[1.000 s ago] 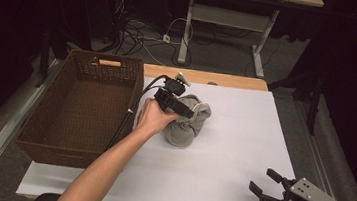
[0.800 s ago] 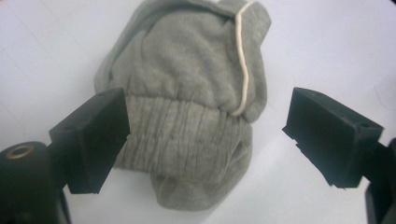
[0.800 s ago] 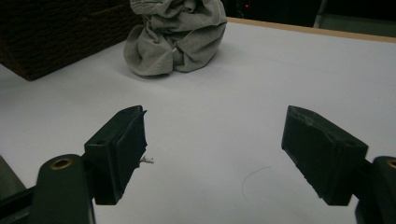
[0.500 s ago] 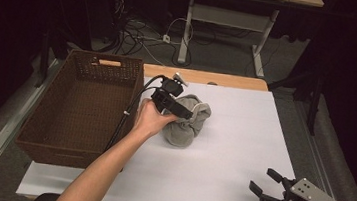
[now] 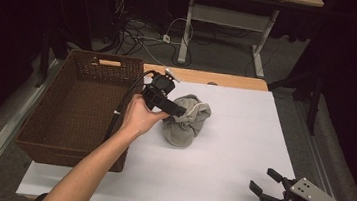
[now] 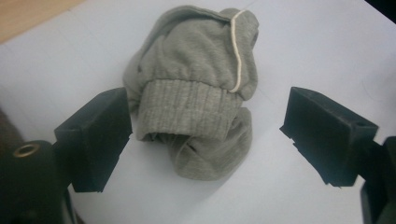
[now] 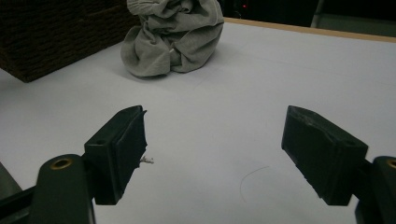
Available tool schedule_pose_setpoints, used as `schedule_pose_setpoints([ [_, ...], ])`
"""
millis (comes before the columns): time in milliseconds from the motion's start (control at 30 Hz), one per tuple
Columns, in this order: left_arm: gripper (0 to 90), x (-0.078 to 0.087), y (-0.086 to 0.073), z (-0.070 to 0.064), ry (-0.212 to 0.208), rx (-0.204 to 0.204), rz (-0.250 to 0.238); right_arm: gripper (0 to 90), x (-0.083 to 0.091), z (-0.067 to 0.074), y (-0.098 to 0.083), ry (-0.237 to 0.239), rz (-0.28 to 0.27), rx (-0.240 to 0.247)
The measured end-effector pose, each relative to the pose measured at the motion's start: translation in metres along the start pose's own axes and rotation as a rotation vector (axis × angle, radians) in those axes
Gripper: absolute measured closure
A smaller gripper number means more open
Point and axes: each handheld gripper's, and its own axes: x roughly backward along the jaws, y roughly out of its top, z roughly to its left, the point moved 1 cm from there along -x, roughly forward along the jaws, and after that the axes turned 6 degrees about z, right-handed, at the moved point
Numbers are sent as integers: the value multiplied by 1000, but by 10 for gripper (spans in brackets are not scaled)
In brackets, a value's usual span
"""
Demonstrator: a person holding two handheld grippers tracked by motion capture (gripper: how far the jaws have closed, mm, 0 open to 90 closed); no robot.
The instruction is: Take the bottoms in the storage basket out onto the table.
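Two tools are in your hands, and both stand with their jaws spread wide and nothing between them. Your left tool [image 5: 173, 109] hangs just above the crumpled grey garment [image 5: 186, 120], angled down at it from the basket side; in the left gripper view [image 6: 205, 135] the two black jaws straddle the bundle, one jaw beside its ribbed cuff [image 6: 189, 108], the other apart from it on the far side. Whether that near jaw touches the cloth, I cannot tell. A pale cord [image 6: 236, 51] runs along the upper fold of the garment. Your left hand [image 5: 139, 116] grips the tool body, and its black cable [image 5: 125, 100] trails back over the basket rim.

Your right tool [image 5: 271, 183] sits low at the near right corner of the bench, well apart from the garment, with its grey three-cornered plate [image 5: 315, 193] on top. In the right gripper view [image 7: 215, 154] the jaws gape over bare white surface, the grey bundle [image 7: 173, 37] farther off ahead.

The garment lies on the white bench [image 5: 243, 137] near its middle, just beside the brown wicker basket [image 5: 72, 114] that stands along the left edge
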Motion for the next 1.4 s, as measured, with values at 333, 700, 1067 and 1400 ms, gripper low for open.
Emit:
schedule_pose_setpoints([
  [333,169,16,-19,8,-10,26,-53,228,2,1,0,-10,-8,2],
  [700,176,22,-31,15,-12,30,-60,228,2,1,0,-13,-5,7],
  [1067,194,37,-49,18,-21,40,-111,228,3,3,0,-19,-4,16],
  [1400,205,48,-63,32,-30,76,-158,228,3,3,0,-20,-1,17],
])
